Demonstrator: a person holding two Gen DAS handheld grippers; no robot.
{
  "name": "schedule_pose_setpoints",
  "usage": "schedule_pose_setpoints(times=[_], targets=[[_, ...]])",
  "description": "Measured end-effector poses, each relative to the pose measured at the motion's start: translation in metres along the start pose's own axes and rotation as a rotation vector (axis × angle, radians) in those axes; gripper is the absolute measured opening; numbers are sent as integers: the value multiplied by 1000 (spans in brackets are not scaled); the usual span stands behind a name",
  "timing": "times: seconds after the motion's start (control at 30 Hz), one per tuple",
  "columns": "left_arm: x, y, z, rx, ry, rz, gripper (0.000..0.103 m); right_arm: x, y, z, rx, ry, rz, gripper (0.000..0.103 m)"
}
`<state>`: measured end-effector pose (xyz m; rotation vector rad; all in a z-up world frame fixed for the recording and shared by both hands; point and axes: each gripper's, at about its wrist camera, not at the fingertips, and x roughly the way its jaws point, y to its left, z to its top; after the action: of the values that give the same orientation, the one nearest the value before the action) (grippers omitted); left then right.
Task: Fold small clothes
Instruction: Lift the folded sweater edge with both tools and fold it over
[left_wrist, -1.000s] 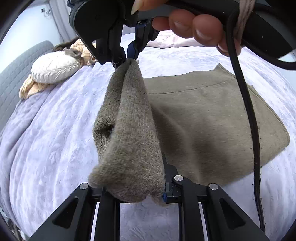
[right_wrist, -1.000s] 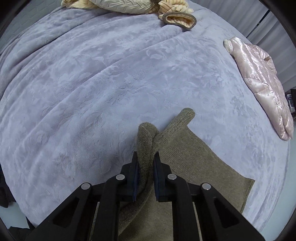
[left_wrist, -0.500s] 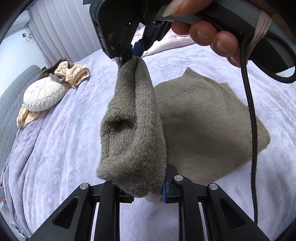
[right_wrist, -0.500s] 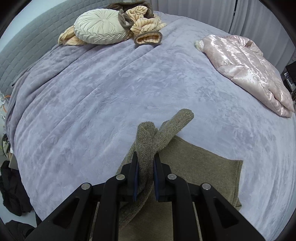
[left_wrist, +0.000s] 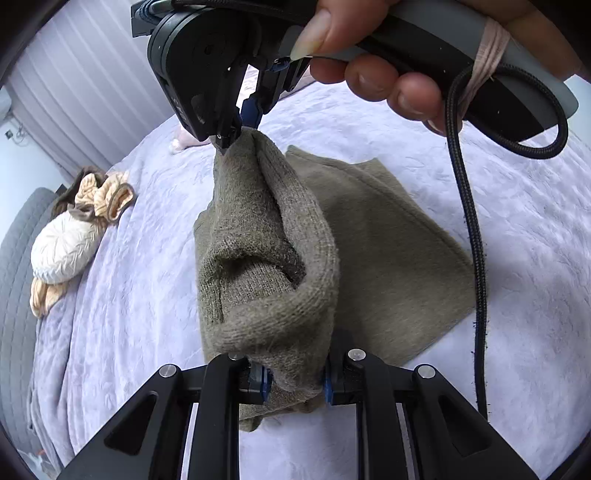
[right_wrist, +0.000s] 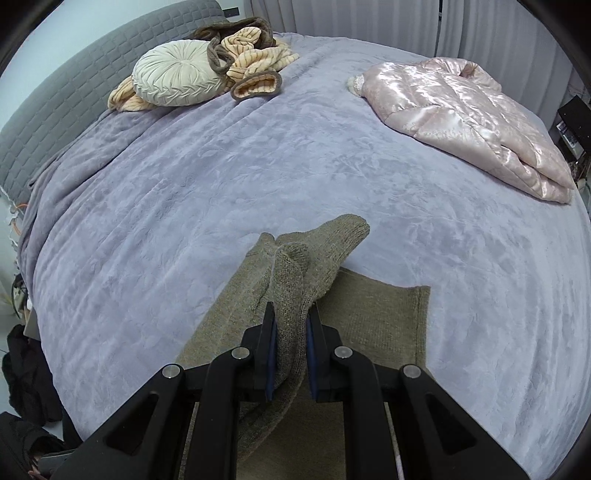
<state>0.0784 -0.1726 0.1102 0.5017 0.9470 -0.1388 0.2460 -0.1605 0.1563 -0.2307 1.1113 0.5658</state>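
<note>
Through the left wrist camera, my left gripper (left_wrist: 293, 376) sits at six o'clock, its jaws pinched on the near end of the olive knit garment (left_wrist: 388, 251). The lifted fold (left_wrist: 273, 258) runs from there toward twelve o'clock, where the right gripper (left_wrist: 236, 138), gripped by the right hand (left_wrist: 373, 70), pinches the far end. So the fold's long axis lies straight along my left fingers, strung between both tools and sagging open like a tube in the middle. The rest of the garment lies flat on the lilac bedspread (left_wrist: 517, 229), spreading toward three o'clock. I judge the coming move is to carry this lifted edge sideways over that flat panel; both grippers share the load equally.

Through the right wrist camera, the jaws are narrow, clamped on a thick ridge of the same knit at six o'clock. A rounded sleeve end (right_wrist: 347, 230) sticks out toward one o'clock. The knit is coarse, limp and soft. The bedspread is plush, with an embossed pattern. A shiny pink quilted jacket (right_wrist: 472, 118) lies at two o'clock, and a round pleated cushion (right_wrist: 177, 74) at eleven.
</note>
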Motion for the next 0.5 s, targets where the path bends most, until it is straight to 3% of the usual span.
schedule_pose_setpoints(times=[0.27,0.5], targets=[[-8,-36,12,56,10,18,21,-13,-44,-29,50,-57,39,15],[0,-79,13,173,22,94,21,-22,-68,-45,76,-100,65,15]])
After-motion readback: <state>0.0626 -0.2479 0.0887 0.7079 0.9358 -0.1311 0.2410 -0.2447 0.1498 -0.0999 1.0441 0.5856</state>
